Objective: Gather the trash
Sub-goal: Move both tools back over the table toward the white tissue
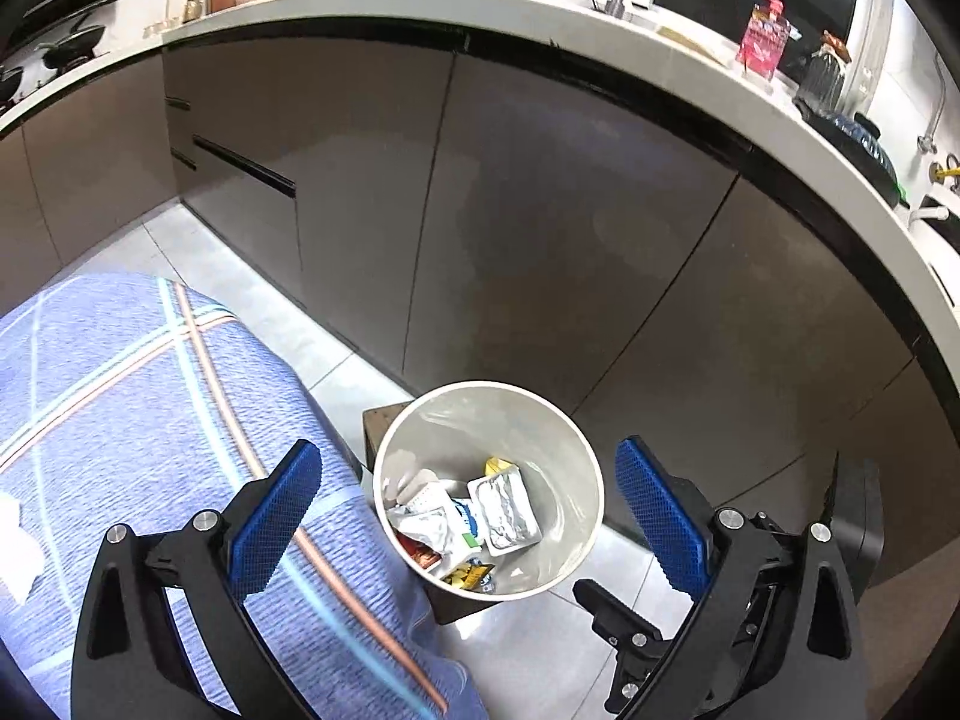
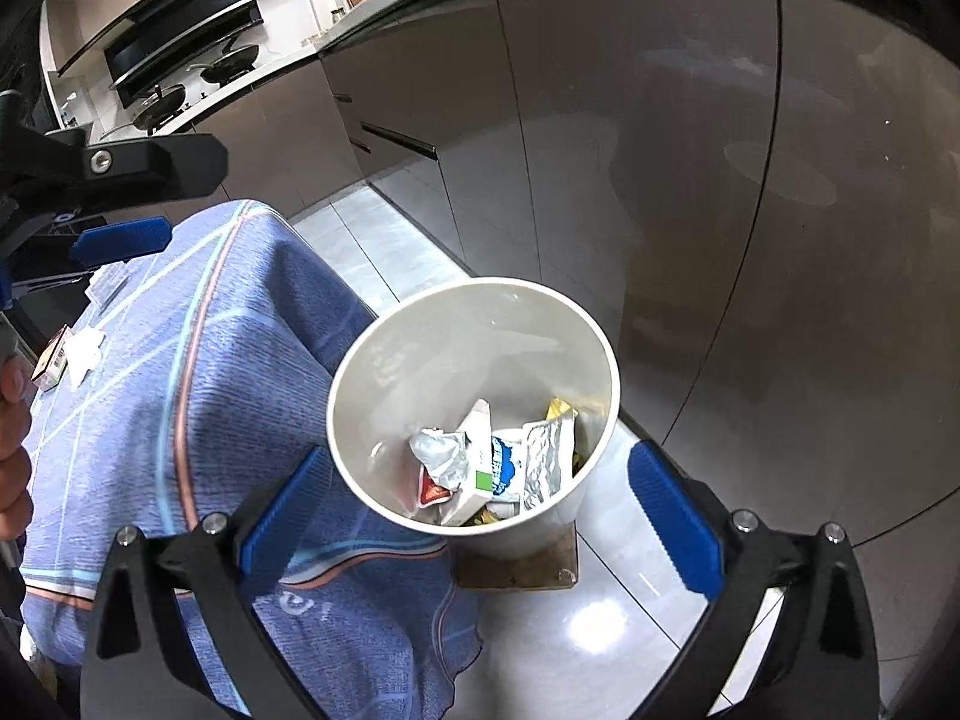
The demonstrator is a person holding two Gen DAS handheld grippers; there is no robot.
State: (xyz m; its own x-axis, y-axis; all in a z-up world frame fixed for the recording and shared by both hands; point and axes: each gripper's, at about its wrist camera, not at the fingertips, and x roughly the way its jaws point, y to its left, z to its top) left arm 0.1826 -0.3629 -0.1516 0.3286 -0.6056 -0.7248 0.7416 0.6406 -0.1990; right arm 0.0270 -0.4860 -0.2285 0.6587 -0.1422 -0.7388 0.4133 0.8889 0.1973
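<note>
A white round bin [image 1: 576, 438] stands on a small wooden board on the floor beside the table; it also shows in the right wrist view [image 2: 360, 372]. It holds several crumpled wrappers and packets [image 1: 474, 516] [image 2: 498, 462]. My left gripper [image 1: 468, 516] is open and empty above the bin. My right gripper [image 2: 480, 498] is open and empty above the bin too. On the table's blue cloth [image 2: 180, 360] lie a white paper scrap [image 2: 84, 354], a small box [image 2: 51, 363] and a clear wrapper [image 2: 108, 285]. White paper [image 1: 18, 540] lies at the left edge.
Brown kitchen cabinets [image 1: 540, 228] run close behind the bin under a white counter [image 1: 420, 6] with a pink packet [image 1: 765, 39] and jars. The tiled floor [image 2: 600, 630] lies to the right of the bin. The left gripper's body [image 2: 120, 168] shows at the upper left.
</note>
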